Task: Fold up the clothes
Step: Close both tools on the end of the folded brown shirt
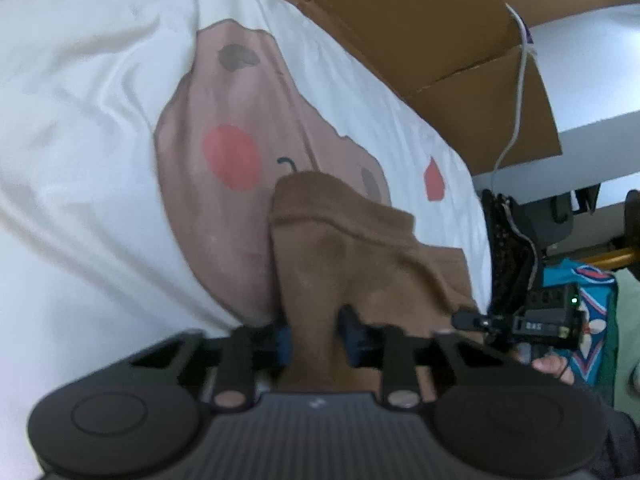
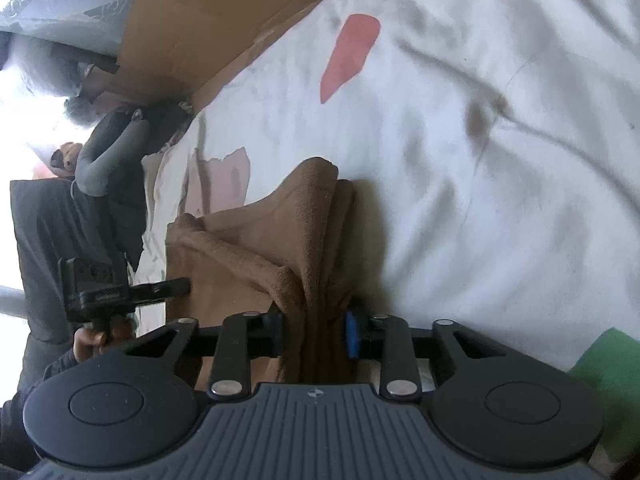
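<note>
A brown fleece garment (image 1: 340,248) hangs bunched between both grippers above a white bedsheet (image 1: 80,160) printed with a pink bear face. My left gripper (image 1: 314,332) is shut on one bunched edge of the brown cloth. In the right wrist view the same brown garment (image 2: 256,248) spreads leftward in folds, and my right gripper (image 2: 314,332) is shut on a gathered fold of it. The other gripper (image 2: 120,292), held in a hand, shows at the garment's far left edge. Both sets of fingertips are mostly buried in the fabric.
Flattened cardboard (image 1: 420,20) lies along the bed's far edge, with a white cable (image 1: 516,100) over it. A white table (image 1: 592,80) stands beyond. A blue patterned bag (image 1: 592,320) sits by the bed. A green patch (image 2: 608,364) shows at the lower right.
</note>
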{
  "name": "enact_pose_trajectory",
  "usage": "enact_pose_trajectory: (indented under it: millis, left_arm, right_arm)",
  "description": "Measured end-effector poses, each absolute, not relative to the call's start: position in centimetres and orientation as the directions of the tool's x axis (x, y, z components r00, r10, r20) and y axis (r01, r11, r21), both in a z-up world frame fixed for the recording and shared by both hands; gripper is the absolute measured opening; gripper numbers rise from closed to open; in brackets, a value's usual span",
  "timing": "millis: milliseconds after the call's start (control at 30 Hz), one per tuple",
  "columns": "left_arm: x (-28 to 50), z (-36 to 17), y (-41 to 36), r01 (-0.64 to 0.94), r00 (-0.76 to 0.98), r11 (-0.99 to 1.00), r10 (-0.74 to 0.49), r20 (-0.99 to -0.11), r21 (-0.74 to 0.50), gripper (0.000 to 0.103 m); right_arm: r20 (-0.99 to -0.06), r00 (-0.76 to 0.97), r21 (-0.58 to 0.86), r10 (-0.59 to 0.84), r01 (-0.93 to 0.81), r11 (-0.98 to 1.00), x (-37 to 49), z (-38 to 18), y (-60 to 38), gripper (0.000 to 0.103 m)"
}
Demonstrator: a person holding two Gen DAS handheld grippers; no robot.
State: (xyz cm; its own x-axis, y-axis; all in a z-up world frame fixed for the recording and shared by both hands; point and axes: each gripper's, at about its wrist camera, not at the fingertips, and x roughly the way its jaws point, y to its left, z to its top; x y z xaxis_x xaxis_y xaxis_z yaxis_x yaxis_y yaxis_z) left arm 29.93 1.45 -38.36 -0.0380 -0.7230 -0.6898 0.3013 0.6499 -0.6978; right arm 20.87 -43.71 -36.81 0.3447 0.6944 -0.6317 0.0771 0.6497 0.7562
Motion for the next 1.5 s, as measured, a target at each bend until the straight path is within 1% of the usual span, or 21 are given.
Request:
enact_pose_trajectory:
  millis: [33, 100, 200, 233, 267, 333, 600, 633, 667, 700, 733, 800, 900, 1000, 1100, 1233, 1300, 1333, 1367, 1433, 1500]
  left_arm:
    - [30.0, -38.3, 1.4, 0.303, -0.04, 0.641, -0.731, -0.681, -0.705, 0.016]
    - [30.0, -38.1, 1.4, 0.311, -0.044, 0.625, -0.744, -0.667, -0.716, 0.017]
    - [29.9, -38.2, 1.3, 0.323, -0.06, 0.619, -0.742, -0.668, -0.716, 0.029]
    - [29.8, -38.2, 1.2, 0.327, -0.065, 0.619, -0.74, -0.67, -0.715, 0.032]
    - [29.7, -38.2, 1.3, 0.329, -0.069, 0.618, -0.738, -0.671, -0.714, 0.033]
    - [29.6, -38.3, 1.4, 0.332, -0.077, 0.617, -0.736, -0.672, -0.714, 0.033]
    - [29.7, -39.4, 0.9, 0.302, -0.093, 0.592, -0.762, -0.641, -0.747, 0.036]
    - [29.7, -39.4, 0.8, 0.304, -0.091, 0.588, -0.765, -0.637, -0.75, 0.036]
    - [29.7, -39.6, 0.9, 0.3, -0.09, 0.582, -0.771, -0.63, -0.756, 0.035]
    - [29.8, -39.6, 1.1, 0.291, -0.086, 0.58, -0.776, -0.625, -0.76, 0.03]
    - [29.8, -39.6, 1.4, 0.286, -0.077, 0.578, -0.781, -0.62, -0.764, 0.021]
    - [29.8, -39.4, 1.8, 0.281, -0.06, 0.565, -0.797, -0.602, -0.776, 0.018]
    - [29.7, -39.5, 2.2, 0.275, -0.063, 0.557, -0.803, -0.593, -0.784, 0.018]
    - [29.6, -39.7, 2.3, 0.273, -0.085, 0.563, -0.794, -0.602, -0.78, 0.023]
    - [29.6, -40.0, 2.1, 0.274, -0.099, 0.563, -0.79, -0.605, -0.78, 0.024]
    - [29.8, -40.3, 1.5, 0.281, -0.102, 0.563, -0.788, -0.607, -0.778, 0.023]
    - [30.0, -40.3, 1.4, 0.282, -0.097, 0.56, -0.791, -0.605, -0.779, 0.022]
    - [30.1, -40.4, 1.3, 0.284, -0.096, 0.56, -0.791, -0.604, -0.778, 0.019]
    - [30.1, -40.3, 1.2, 0.292, -0.095, 0.563, -0.787, -0.609, -0.773, 0.019]
    - [29.9, -40.0, 1.1, 0.313, -0.093, 0.57, -0.777, -0.622, -0.76, 0.013]
    - [29.7, -39.6, 0.8, 0.338, -0.081, 0.578, -0.769, -0.634, -0.743, 0.011]
  right_arm:
    - [-0.624, 0.346, 0.762, 0.701, 0.07, 0.644, 20.8, -36.6, -43.7, 0.028]
    - [-0.613, 0.344, 0.771, 0.711, 0.067, 0.633, 20.7, -36.6, -43.8, 0.031]
    - [-0.628, 0.336, 0.761, 0.702, 0.073, 0.645, 20.7, -36.9, -43.6, 0.035]
    - [-0.626, 0.334, 0.762, 0.704, 0.073, 0.643, 20.8, -37.0, -43.5, 0.036]
    - [-0.625, 0.333, 0.764, 0.706, 0.073, 0.641, 20.8, -37.1, -43.4, 0.044]
    - [-0.62, 0.334, 0.767, 0.71, 0.068, 0.638, 20.8, -37.2, -43.2, 0.046]
    - [-0.597, 0.355, 0.784, 0.72, 0.068, 0.617, 21.4, -37.6, -42.6, 0.046]
    - [-0.595, 0.356, 0.786, 0.721, 0.068, 0.615, 21.4, -37.6, -42.6, 0.042]
    - [-0.595, 0.354, 0.786, 0.721, 0.068, 0.615, 21.5, -37.6, -42.7, 0.03]
    - [-0.596, 0.352, 0.785, 0.722, 0.068, 0.616, 21.5, -37.5, -42.8, 0.027]
    - [-0.59, 0.354, 0.79, 0.726, 0.066, 0.61, 21.5, -37.4, -42.9, 0.027]
    - [-0.569, 0.365, 0.804, 0.737, 0.061, 0.591, 21.3, -37.2, -43.1, 0.027]
    - [-0.589, 0.356, 0.79, 0.726, 0.061, 0.611, 21.2, -37.4, -42.9, 0.03]
    - [-0.589, 0.347, 0.791, 0.729, 0.062, 0.609, 21.3, -37.6, -42.8, 0.032]
    - [-0.586, 0.332, 0.795, 0.739, 0.058, 0.604, 21.4, -37.7, -42.5, 0.043]
    - [-0.588, 0.332, 0.792, 0.738, 0.051, 0.608, 21.9, -37.7, -42.0, 0.044]
    - [-0.59, 0.337, 0.79, 0.734, 0.052, 0.611, 22.0, -37.6, -41.9, 0.04]
    - [-0.594, 0.339, 0.787, 0.73, 0.055, 0.614, 22.0, -37.6, -41.9, 0.028]
    - [-0.597, 0.341, 0.784, 0.726, 0.057, 0.618, 21.9, -37.6, -41.9, 0.026]
    - [-0.603, 0.344, 0.778, 0.719, 0.058, 0.625, 21.9, -37.5, -41.9, 0.024]
    - [-0.61, 0.348, 0.772, 0.712, 0.06, 0.632, 21.8, -37.3, -41.8, 0.022]
